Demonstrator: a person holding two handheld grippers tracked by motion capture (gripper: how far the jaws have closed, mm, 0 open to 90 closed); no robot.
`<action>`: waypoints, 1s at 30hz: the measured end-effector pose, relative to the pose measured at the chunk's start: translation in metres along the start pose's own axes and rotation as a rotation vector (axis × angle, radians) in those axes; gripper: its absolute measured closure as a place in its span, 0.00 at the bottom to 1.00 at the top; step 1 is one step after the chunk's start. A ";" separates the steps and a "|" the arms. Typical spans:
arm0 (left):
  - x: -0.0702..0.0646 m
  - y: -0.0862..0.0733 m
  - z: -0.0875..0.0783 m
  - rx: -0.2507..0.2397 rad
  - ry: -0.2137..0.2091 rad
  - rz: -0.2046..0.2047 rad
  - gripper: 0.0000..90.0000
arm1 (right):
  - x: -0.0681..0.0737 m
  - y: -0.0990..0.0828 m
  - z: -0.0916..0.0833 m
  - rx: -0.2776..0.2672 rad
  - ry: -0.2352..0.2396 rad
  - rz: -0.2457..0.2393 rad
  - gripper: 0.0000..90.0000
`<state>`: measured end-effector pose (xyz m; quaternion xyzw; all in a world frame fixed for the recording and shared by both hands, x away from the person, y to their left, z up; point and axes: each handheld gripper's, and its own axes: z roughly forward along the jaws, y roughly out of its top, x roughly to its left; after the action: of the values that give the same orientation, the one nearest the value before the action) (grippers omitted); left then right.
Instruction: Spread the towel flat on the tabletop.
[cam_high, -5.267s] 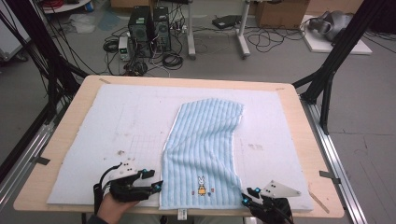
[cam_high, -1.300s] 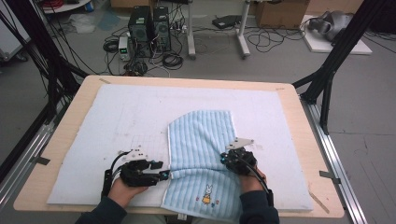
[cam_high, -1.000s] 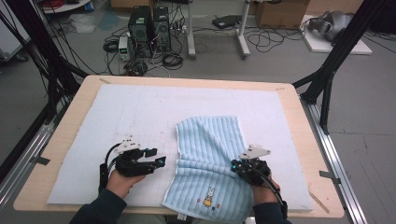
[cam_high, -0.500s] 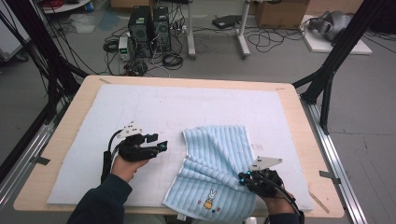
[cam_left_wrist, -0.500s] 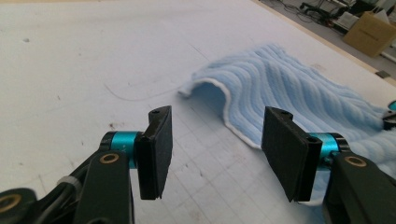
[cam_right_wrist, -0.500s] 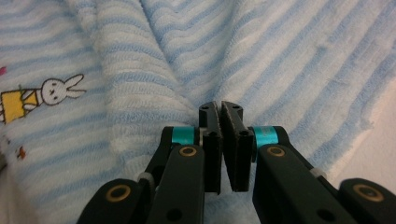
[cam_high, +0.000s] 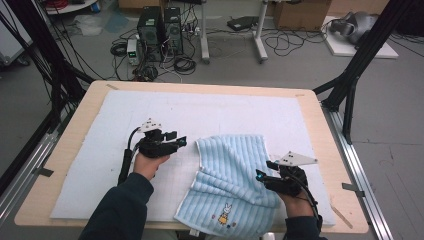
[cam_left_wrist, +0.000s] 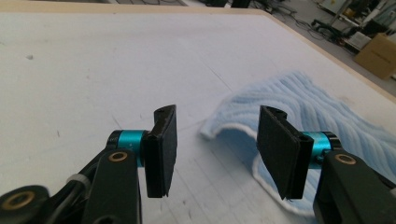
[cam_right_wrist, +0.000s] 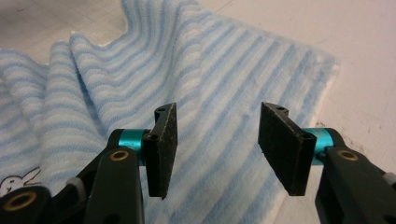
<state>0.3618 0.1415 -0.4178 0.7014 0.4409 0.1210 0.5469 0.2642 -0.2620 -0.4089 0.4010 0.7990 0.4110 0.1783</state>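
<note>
Right gripper (cam_high: 261, 175) jaws have just been opening: they're off the towel (cam_high: 232, 187), gaping above the cloth, nothing pinched. So that fold is dropped. The towel lies rumpled on the white mat (cam_high: 100, 165) at the counter's near edge, its far half pulled back toward me since a second ago. Left gripper (cam_high: 181, 141) jaws have just been closing a bit but stand open and empty, aimed at the towel's left corner. I read that as the next grab.

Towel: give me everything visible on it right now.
The towel is soft ribbed terry in pale blue and white stripes with a white hem. A small rabbit picture sits near its front edge. It lies rumpled and partly folded over itself on the white mat, its front corner hanging past the table edge. The right tongs stand open over its right side, not gripping; the left tongs are apart from it.
</note>
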 end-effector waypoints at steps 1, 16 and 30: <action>0.002 -0.001 0.003 -0.001 0.012 -0.014 0.57 | 0.001 0.001 0.001 0.002 0.001 -0.003 0.52; 0.005 0.009 -0.008 -0.002 0.022 0.021 0.45 | 0.002 0.005 0.013 0.010 -0.026 -0.019 0.39; 0.014 0.028 0.000 0.016 -0.011 0.065 0.46 | 0.002 0.012 0.017 -0.005 -0.039 -0.018 0.31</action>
<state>0.3832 0.1518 -0.3978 0.7204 0.4159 0.1312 0.5393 0.2793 -0.2472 -0.4091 0.4013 0.7980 0.4036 0.1983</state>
